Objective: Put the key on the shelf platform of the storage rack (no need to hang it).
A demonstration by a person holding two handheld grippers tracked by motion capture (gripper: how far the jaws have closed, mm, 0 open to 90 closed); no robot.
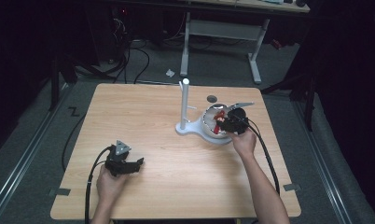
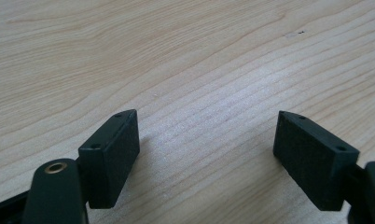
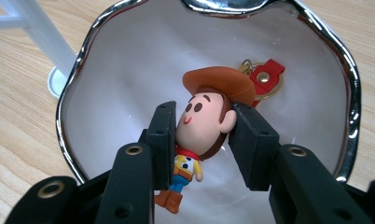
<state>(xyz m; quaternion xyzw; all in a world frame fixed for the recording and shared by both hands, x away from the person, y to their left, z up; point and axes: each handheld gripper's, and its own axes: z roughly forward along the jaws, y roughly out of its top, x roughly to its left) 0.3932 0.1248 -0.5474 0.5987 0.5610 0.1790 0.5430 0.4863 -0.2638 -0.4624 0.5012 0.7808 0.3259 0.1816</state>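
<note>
I am gripping the cowboy keychain figure [image 3: 202,130] by its smooth rounded head in my right hand-held gripper [image 3: 202,140], its long axis hanging down inside the glossy chrome-rimmed white bowl [image 3: 111,93], while my left hand-held gripper [image 2: 206,149] is resting open, well apart, on the wood-grain bench [image 2: 176,56].

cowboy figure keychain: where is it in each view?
High view: cowboy figure right of centre, inside the bowl, at the right gripper.
Left gripper view: bare table, no figure.
Right gripper view: centre, head clamped between the jaws, over the bowl's white inside.
Shared landmark: the bowl's shiny rim.
</note>
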